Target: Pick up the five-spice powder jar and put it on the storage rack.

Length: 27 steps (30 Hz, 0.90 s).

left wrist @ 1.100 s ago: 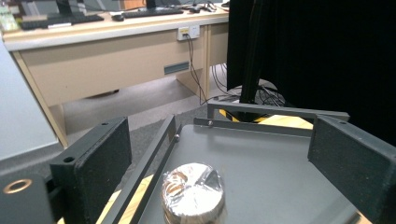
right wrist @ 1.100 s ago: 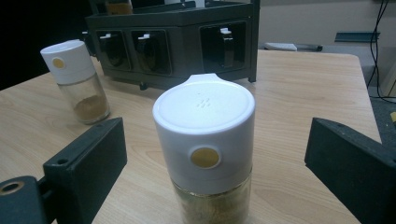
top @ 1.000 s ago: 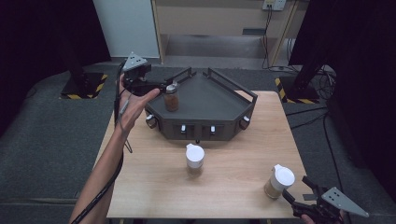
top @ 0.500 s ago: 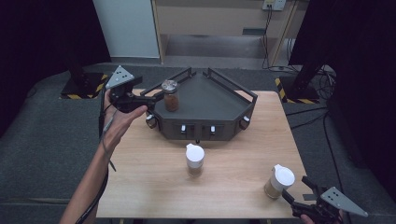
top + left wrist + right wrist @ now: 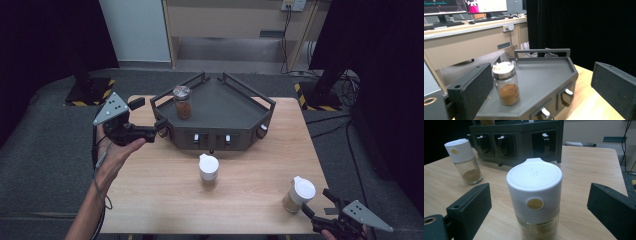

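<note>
the right gripper (image 5: 320,212) sits at the near right corner of the light wooden table (image 5: 150,200). its two black jaws stand wide apart and hold nothing. right in front of them, in the gap but not touching either pad, stands the see-through jar with the tall white cap (image 5: 534,197), with yellow-brown powder in it. in the high view this jar (image 5: 298,194) is just beside the jaw tips, up and to the left of them. it stands straight up, so its long side runs from table to cap, and the jaws sit on either side of it. this hand is by far the nearer one to it.

the left gripper (image 5: 157,127) is well apart, at the left side of the dark grey metal rack (image 5: 240,107). its jaws are open too and empty. the small glass jar with the silver lid (image 5: 506,83) stands on the rack top, close to its left pad.

a second white-capped jar (image 5: 208,171) stands in the middle of the table, between both hands.

i think the next move is a short push forward and then a squeeze on the jar.
</note>
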Each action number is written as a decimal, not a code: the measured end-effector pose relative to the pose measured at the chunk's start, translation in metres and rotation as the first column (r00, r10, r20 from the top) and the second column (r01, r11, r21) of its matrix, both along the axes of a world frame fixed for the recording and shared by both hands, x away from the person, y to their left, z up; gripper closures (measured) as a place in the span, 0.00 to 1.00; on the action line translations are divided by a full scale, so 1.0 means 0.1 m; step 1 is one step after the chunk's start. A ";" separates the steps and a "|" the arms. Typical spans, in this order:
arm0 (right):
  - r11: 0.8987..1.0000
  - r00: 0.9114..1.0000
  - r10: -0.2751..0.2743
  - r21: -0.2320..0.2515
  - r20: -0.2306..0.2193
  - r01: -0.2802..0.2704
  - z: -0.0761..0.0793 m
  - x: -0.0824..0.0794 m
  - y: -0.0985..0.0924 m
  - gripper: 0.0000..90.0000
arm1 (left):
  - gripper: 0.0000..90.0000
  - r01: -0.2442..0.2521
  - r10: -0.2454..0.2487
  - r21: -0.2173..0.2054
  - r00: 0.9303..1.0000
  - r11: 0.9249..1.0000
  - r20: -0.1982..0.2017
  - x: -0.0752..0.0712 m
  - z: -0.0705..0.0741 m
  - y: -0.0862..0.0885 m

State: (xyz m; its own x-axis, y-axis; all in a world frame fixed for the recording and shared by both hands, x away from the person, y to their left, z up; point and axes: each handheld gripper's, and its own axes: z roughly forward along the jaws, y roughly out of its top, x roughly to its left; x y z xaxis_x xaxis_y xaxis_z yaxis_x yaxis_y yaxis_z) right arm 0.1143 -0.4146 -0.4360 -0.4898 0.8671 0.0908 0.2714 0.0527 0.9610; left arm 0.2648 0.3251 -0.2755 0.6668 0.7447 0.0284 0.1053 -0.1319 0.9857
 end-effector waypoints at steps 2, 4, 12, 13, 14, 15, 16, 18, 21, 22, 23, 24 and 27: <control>1.000 1.000 0.000 0.002 -0.001 0.000 0.00 0.00 0.00 0.06 | 0.04 0.002 -0.002 -0.001 1.000 1.000 0.005 -0.07 -0.05 0.03; 1.000 1.000 0.000 0.001 -0.001 0.000 0.00 0.00 0.00 0.06 | 0.04 0.000 0.000 -0.005 1.000 1.000 0.003 -0.13 -0.08 0.06; 1.000 1.000 -0.002 -0.001 -0.004 0.002 0.00 0.00 0.01 0.06 | 0.03 -0.006 0.006 0.007 1.000 1.000 0.008 -0.39 -0.25 0.18; 1.000 1.000 -0.002 -0.002 -0.002 0.002 0.00 0.00 0.01 0.06 | 0.03 -0.009 0.008 0.011 1.000 1.000 0.012 -0.43 -0.28 0.19; 1.000 1.000 -0.002 -0.002 -0.002 0.002 0.00 0.00 0.01 0.06 | 0.03 -0.012 0.012 0.008 1.000 1.000 0.016 -0.46 -0.31 0.21; 1.000 1.000 -0.002 -0.002 -0.002 0.002 0.00 0.00 0.01 0.06 | 0.03 -0.012 0.012 -0.001 1.000 1.000 0.013 -0.49 -0.35 0.23; 1.000 1.000 -0.003 -0.002 -0.003 0.003 0.00 0.00 0.01 0.06 | 0.03 -0.012 0.012 -0.007 1.000 1.000 0.009 -0.51 -0.39 0.24; 1.000 1.000 -0.002 -0.003 -0.004 0.002 0.01 0.00 0.01 0.06 | 0.03 -0.018 0.018 -0.007 1.000 1.000 0.009 -0.55 -0.46 0.27; 1.000 1.000 -0.004 -0.004 -0.002 0.004 0.01 0.00 0.01 0.06 | 0.03 -0.021 0.021 -0.026 1.000 0.999 0.001 -0.59 -0.59 0.31; 1.000 1.000 -0.005 -0.003 -0.003 0.005 0.01 0.00 0.01 0.06 | 0.03 -0.026 0.026 -0.016 1.000 1.000 -0.002 -0.60 -0.62 0.32; 1.000 1.000 -0.005 -0.003 -0.003 0.005 0.01 0.00 0.01 0.06 | 0.03 -0.032 0.032 -0.010 0.999 0.999 -0.007 -0.62 -0.65 0.32; 1.000 1.000 -0.005 -0.004 -0.003 0.005 0.01 0.00 0.01 0.06 | 0.03 -0.035 0.035 -0.008 0.999 0.999 -0.007 -0.64 -0.69 0.32; 1.000 1.000 -0.005 -0.004 -0.002 0.005 0.01 0.00 0.01 0.06 | 0.03 -0.040 0.040 -0.015 0.999 0.999 -0.017 -0.66 -0.82 0.35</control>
State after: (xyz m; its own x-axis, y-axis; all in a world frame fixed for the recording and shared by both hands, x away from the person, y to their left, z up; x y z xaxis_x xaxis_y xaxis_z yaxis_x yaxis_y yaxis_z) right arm 0.1142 -0.4131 -0.4352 -0.4849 0.8701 0.0885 0.2740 0.0550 0.9602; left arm 0.1983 0.3600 -0.3572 0.6366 0.7711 0.0059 0.1269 -0.1124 0.9855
